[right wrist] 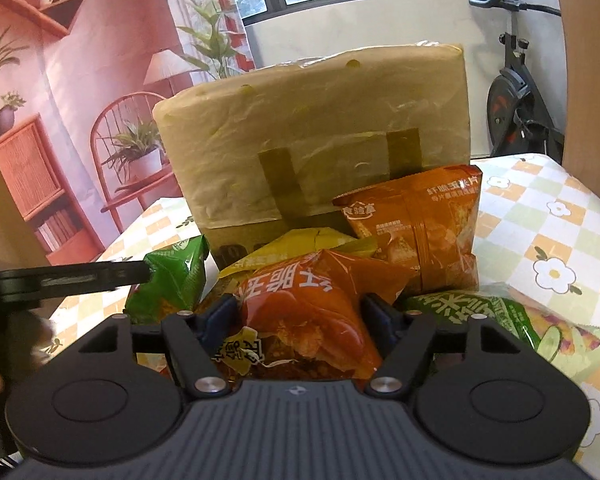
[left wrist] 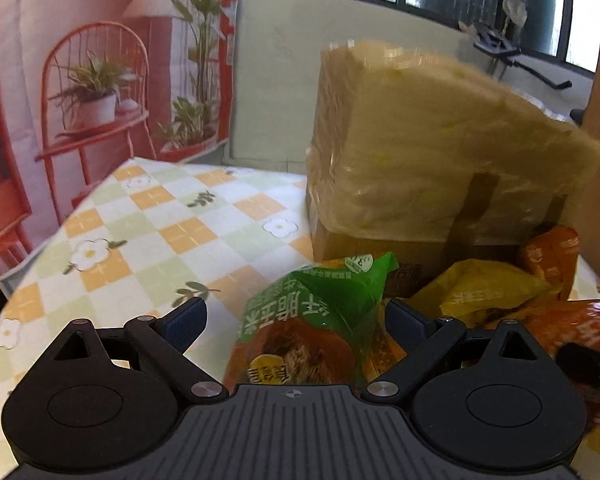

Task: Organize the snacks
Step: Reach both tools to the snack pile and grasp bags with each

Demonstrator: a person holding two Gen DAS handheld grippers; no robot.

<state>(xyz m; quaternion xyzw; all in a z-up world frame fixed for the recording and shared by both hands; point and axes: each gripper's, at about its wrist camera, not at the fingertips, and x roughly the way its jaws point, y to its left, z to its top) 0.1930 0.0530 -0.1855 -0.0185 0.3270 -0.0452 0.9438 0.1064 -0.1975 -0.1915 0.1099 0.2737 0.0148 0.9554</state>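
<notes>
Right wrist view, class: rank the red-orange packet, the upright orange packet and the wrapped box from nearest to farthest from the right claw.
1. Red-orange packet: between the right claw fingers.
2. Upright orange packet: behind, right.
3. Wrapped box: farthest, at the back.

A green snack bag (left wrist: 320, 316) is seen lying crumpled on the checked cloth with its printed text upside down, just left of a yellow bag (left wrist: 488, 292) that's squashed flat against the foot of the box. A red-orange bag (right wrist: 312, 312) is puffed up in front, text also flipped, and an orange bag (right wrist: 420, 232) is stood upright behind it. A second green bag (right wrist: 480, 316) with cucumber art is laid flat off to the right.
</notes>
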